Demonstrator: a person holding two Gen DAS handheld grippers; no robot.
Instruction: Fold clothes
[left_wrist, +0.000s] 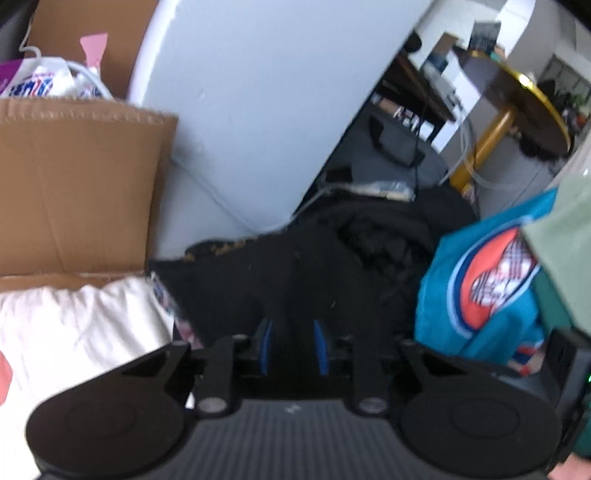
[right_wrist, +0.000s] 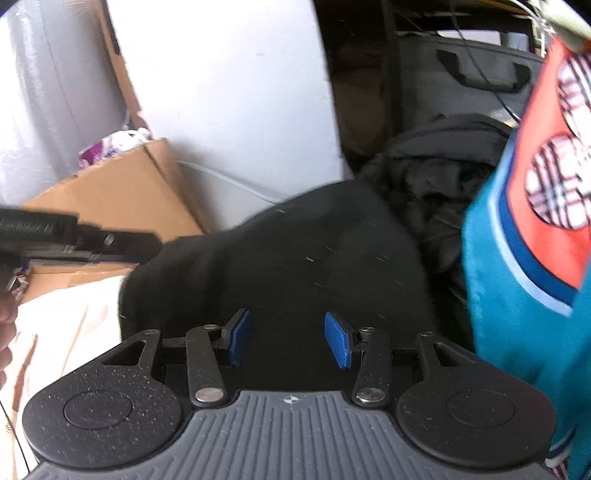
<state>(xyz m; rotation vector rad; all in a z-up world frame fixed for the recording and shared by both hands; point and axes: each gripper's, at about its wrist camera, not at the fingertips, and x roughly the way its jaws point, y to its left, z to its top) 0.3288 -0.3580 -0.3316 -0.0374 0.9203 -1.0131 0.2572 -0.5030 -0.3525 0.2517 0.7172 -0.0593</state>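
Observation:
A black garment (left_wrist: 295, 273) lies bunched in front of me in the left wrist view, and it fills the middle of the right wrist view (right_wrist: 280, 258). My left gripper (left_wrist: 293, 345) has its blue pads a small gap apart, with black cloth between and over them. My right gripper (right_wrist: 288, 338) is open with its blue pads wide apart, just above the black cloth. The left gripper also shows from the side at the left edge of the right wrist view (right_wrist: 96, 243), at the garment's left edge. A teal garment with an orange patch (left_wrist: 480, 288) hangs at the right (right_wrist: 524, 236).
A cardboard box (left_wrist: 74, 192) stands at the left, with a plastic bag (left_wrist: 48, 79) behind it. White cloth (left_wrist: 74, 332) lies below the box. A grey-white panel (left_wrist: 258, 92) rises behind. A dark bin with a handle (right_wrist: 480, 74) and a round gold-edged table (left_wrist: 524, 107) stand further back.

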